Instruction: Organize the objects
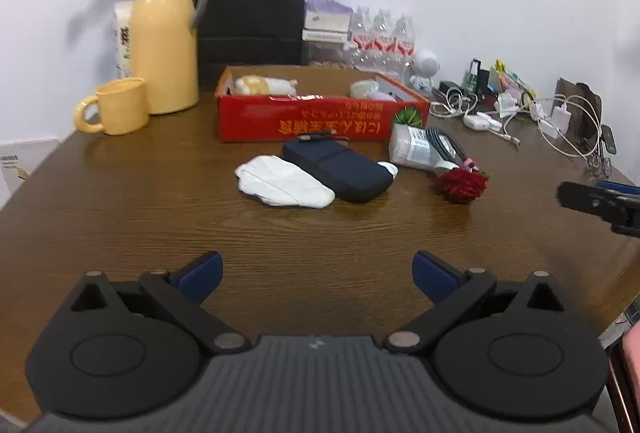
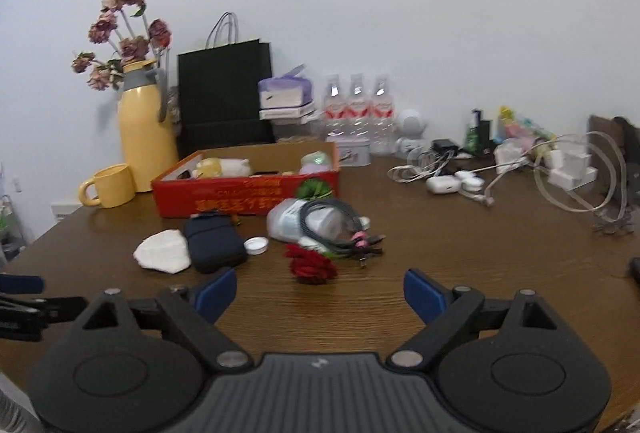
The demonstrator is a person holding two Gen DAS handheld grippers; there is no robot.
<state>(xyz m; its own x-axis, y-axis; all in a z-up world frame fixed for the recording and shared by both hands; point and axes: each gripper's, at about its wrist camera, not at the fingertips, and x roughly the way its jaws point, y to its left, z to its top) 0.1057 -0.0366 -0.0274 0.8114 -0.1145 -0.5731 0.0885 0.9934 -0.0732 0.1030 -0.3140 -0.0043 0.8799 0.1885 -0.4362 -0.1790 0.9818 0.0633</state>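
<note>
Both tools, left (image 1: pixel 317 273) and right (image 2: pixel 319 293), hover spread wide and empty above the surface (image 1: pixel 160 217). Ahead lie the red rose (image 2: pixel 310 267), navy pouch (image 1: pixel 338 169) and white cloth (image 1: pixel 282 187), before the red box (image 1: pixel 320 121).

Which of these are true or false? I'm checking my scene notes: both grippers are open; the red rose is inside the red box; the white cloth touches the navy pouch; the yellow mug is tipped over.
1. Both the left gripper and right gripper are open: true.
2. The red rose is inside the red box: false, it lies on the table.
3. The white cloth touches the navy pouch: true.
4. The yellow mug is tipped over: false, it stands upright.
</note>
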